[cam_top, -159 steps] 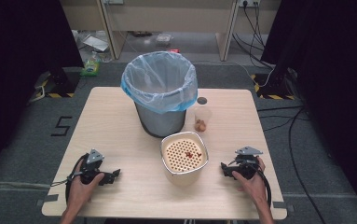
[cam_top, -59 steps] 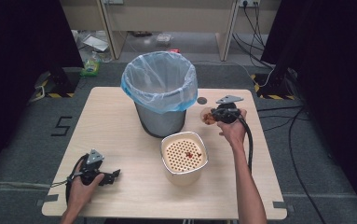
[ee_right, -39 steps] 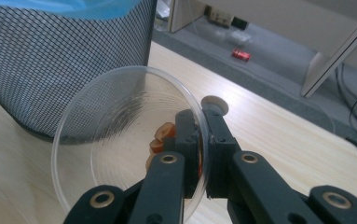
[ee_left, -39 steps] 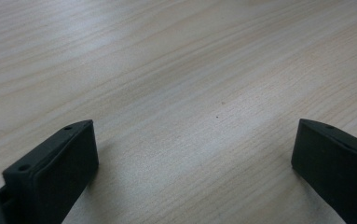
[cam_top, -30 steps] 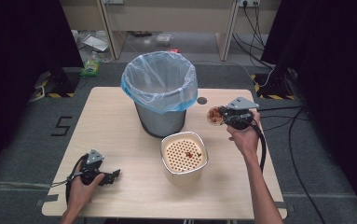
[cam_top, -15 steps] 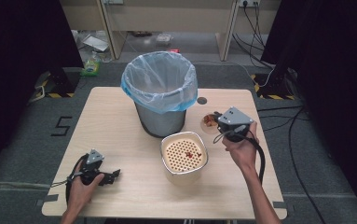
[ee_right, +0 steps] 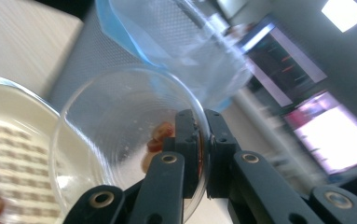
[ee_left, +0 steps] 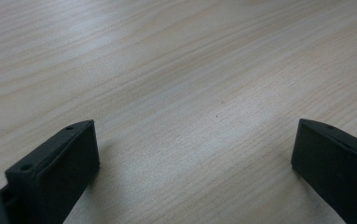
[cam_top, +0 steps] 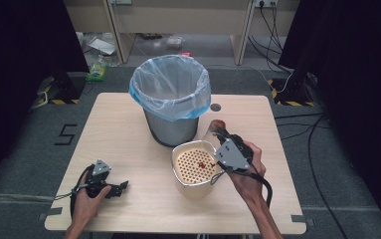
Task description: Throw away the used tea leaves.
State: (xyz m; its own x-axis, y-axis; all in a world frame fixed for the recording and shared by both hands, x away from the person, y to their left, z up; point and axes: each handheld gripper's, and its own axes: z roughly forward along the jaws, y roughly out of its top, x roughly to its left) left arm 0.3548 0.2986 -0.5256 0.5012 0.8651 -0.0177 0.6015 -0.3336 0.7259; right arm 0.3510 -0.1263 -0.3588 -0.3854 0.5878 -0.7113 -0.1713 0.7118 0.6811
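Your left hand lay near the table's (cam_top: 128, 129) front left corner, its left gripper (cam_top: 109, 188) resting on the wood with the jaws pointing toward the middle of the table. In the left gripper view its two black jaws stood wide apart, with bare wood grain between them.

Your right forearm reached in from the bottom edge, the hand raised at the right side of the cream strainer bowl (cam_top: 194, 165). The right gripper (ee_right: 203, 140) had its jaws pinched together on the rim of a clear plastic cup (ee_right: 120, 126), one jaw inside the wall and one outside. The cup was tipped over, its long axis near level and its mouth facing the bowl. A few reddish-brown pieces (ee_right: 160, 133) sat inside the cup by the inner jaw, and a few more lay on the bowl's perforated insert (cam_top: 196, 164).

Just behind the bowl stood the metal bin (cam_top: 172, 127) with its pale blue bag, close to the cup's far side. A small dark round cap (cam_top: 215, 107) lay on the table beyond, right of the bin.
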